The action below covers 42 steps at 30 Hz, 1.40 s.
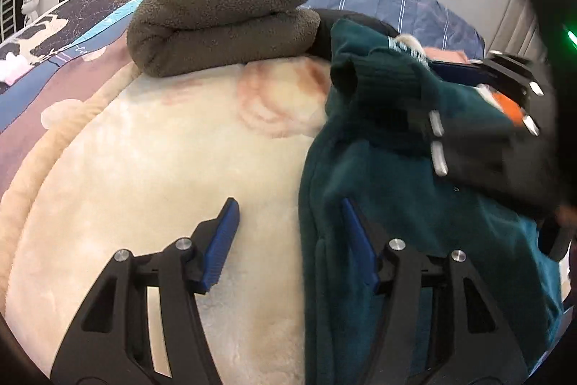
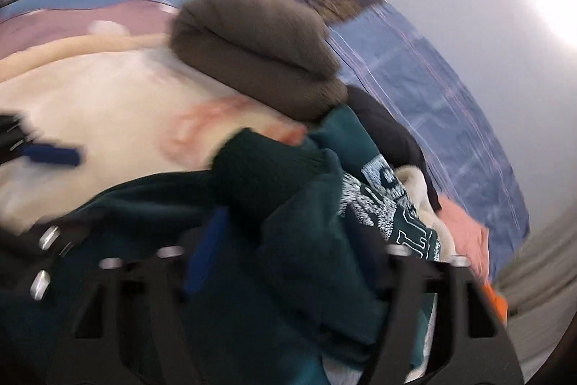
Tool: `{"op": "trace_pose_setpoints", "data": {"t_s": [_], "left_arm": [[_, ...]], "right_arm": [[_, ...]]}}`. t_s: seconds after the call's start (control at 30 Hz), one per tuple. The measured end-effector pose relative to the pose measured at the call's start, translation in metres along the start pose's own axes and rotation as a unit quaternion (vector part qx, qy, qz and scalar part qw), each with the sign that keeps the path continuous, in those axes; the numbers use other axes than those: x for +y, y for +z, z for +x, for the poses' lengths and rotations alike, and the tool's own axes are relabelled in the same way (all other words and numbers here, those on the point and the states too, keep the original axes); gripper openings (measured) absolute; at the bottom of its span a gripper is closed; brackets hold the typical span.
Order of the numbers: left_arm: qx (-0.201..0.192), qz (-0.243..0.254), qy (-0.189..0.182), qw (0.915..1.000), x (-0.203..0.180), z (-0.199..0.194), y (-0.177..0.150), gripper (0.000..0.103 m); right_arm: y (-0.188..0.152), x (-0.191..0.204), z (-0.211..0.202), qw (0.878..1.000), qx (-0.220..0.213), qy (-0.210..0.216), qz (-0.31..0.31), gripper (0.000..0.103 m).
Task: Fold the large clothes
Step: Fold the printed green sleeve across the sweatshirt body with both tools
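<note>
Left claw (image 1: 288,240) released at green sweatshirt (image 1: 414,186) edge; right claw (image 2: 288,240) grasping it.

brown blanket (image 1: 220,20): nubby fleece | green sweatshirt (image 1: 414,204): soft matt cloth

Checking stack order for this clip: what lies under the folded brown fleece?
The folded brown fleece rests on the cream plush blanket. At its right end a black garment shows beside the dark green sweatshirt; how far it runs underneath is covered.
</note>
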<state>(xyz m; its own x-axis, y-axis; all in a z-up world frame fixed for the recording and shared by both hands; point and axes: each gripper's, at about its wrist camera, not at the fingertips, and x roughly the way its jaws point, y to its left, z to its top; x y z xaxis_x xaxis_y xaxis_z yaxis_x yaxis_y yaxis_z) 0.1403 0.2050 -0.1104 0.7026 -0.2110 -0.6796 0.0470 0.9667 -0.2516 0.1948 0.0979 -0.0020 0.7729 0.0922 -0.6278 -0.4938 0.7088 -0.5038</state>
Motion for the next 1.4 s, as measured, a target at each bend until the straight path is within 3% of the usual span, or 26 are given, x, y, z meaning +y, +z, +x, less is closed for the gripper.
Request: {"op": "trace_pose_setpoints", "data": {"t_s": [0.07,0.17,0.23,0.3,0.33,0.4,0.47,0.5,0.7,0.73,0.83,0.93,0.97,1.0,1.07,1.17,1.27,1.33,1.4], "left_arm": [[0.002,0.001,0.000,1.0000,-0.001,0.002,0.000,0.061],[0.001,-0.011,-0.014,0.9998,0.004,0.002,0.000,0.061],[-0.002,-0.017,-0.022,0.9996,0.007,0.001,0.000,0.059],[-0.019,-0.012,-0.032,0.9992,0.005,-0.012,0.006,0.052],[-0.031,0.000,-0.037,0.9988,-0.001,-0.019,0.012,0.050],[-0.052,0.034,-0.052,0.9967,-0.018,-0.030,0.028,0.051],[-0.059,0.084,-0.060,0.9928,-0.050,-0.035,0.047,0.052],[-0.057,0.103,-0.062,0.9911,-0.066,-0.033,0.055,0.054],[-0.017,0.170,-0.078,0.9823,-0.153,0.016,0.080,0.054],[-0.013,0.172,-0.082,0.9817,-0.162,0.022,0.081,0.054],[0.012,0.189,-0.104,0.9764,-0.204,0.052,0.084,0.054],[0.032,0.204,-0.083,0.9749,-0.226,0.079,0.077,0.055],[0.040,0.207,-0.069,0.9751,-0.232,0.093,0.072,0.055],[0.038,0.209,-0.063,0.9753,-0.234,0.098,0.068,0.056],[0.015,0.218,-0.053,0.9743,-0.234,0.105,0.064,0.062],[-0.029,0.231,-0.008,0.9724,-0.227,0.104,0.061,0.074],[-0.034,0.177,0.024,0.9834,-0.202,0.105,0.070,0.076],[-0.030,0.122,0.034,0.9915,-0.180,0.106,0.080,0.076],[-0.032,0.069,0.037,0.9964,-0.155,0.101,0.090,0.075]], "right_arm": [[0.002,-0.024,-0.002,0.998,-0.004,0.020,0.064,0.013],[-0.010,-0.086,-0.037,0.981,-0.058,0.038,0.179,0.013],[-0.042,-0.148,-0.063,0.947,-0.091,0.062,0.300,0.013],[-0.097,-0.210,-0.082,0.894,-0.111,0.080,0.428,0.015],[-0.116,-0.227,-0.081,0.877,-0.112,0.083,0.460,0.016],[-0.162,-0.260,-0.077,0.840,-0.096,0.093,0.527,0.031],[-0.203,-0.275,-0.070,0.811,-0.070,0.092,0.573,0.047],[-0.227,-0.279,-0.067,0.797,-0.050,0.087,0.595,0.050],[-0.296,-0.281,-0.049,0.770,-0.011,0.116,0.627,0.050],[-0.299,-0.280,-0.047,0.769,-0.011,0.126,0.627,0.051],[-0.293,-0.276,-0.031,0.786,0.001,0.160,0.597,0.059],[-0.296,-0.277,-0.016,0.782,0.005,0.189,0.594,0.060],[-0.297,-0.277,-0.012,0.780,0.002,0.196,0.595,0.052],[-0.296,-0.278,-0.010,0.781,-0.005,0.202,0.591,0.024],[-0.291,-0.284,-0.012,0.797,-0.009,0.189,0.574,0.017],[-0.271,-0.301,-0.050,0.827,-0.091,0.169,0.529,0.014],[-0.255,-0.312,-0.082,0.848,-0.152,0.149,0.486,0.013],[-0.256,-0.313,-0.075,0.857,-0.128,0.134,0.481,0.013],[-0.275,-0.304,-0.043,0.864,-0.056,0.108,0.488,0.014]]}}
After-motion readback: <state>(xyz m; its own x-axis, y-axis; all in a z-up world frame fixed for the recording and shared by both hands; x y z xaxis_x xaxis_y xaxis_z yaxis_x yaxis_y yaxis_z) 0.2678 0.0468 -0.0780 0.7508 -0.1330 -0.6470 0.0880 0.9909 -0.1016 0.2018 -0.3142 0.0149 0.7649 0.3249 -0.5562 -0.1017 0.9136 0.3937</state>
